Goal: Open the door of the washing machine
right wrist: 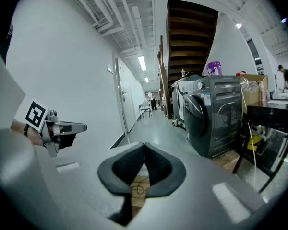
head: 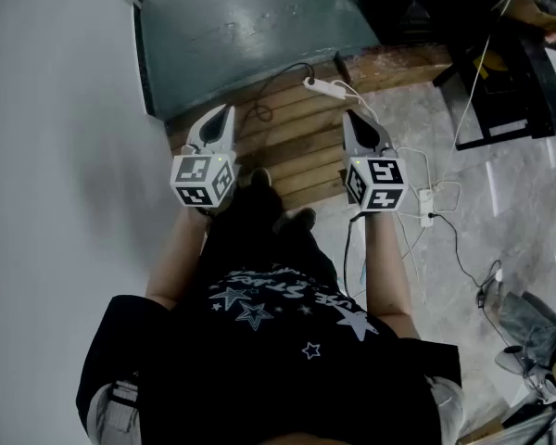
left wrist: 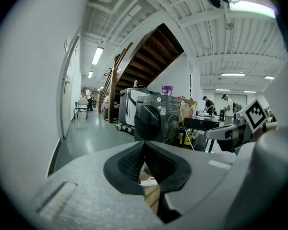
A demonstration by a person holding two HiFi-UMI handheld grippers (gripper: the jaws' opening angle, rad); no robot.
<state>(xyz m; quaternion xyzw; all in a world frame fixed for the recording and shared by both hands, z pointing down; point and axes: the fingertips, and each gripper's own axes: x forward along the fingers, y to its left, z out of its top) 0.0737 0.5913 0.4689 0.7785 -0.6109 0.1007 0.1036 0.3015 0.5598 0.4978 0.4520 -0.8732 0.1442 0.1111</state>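
A dark grey washing machine (left wrist: pixel 158 115) stands some way ahead under the stairs, its round dark door (left wrist: pixel 147 121) closed. In the right gripper view the same machine (right wrist: pixel 218 121) is ahead to the right, with its door (right wrist: pixel 194 116) facing left. Neither gripper touches it. My left gripper (head: pixel 226 113) and right gripper (head: pixel 351 119) are held side by side in front of the person's body, both shut with nothing between the pads. The left gripper's (left wrist: pixel 144 145) pads meet at the tip, as do the right gripper's (right wrist: pixel 144 147).
A wooden pallet (head: pixel 296 142) lies under the grippers, with a white power strip (head: pixel 322 84) and cables across it. A white wall (head: pixel 56 156) runs along the left. A black stand (head: pixel 510 100) is at the right. Several people and tables (left wrist: pixel 216 110) are far off.
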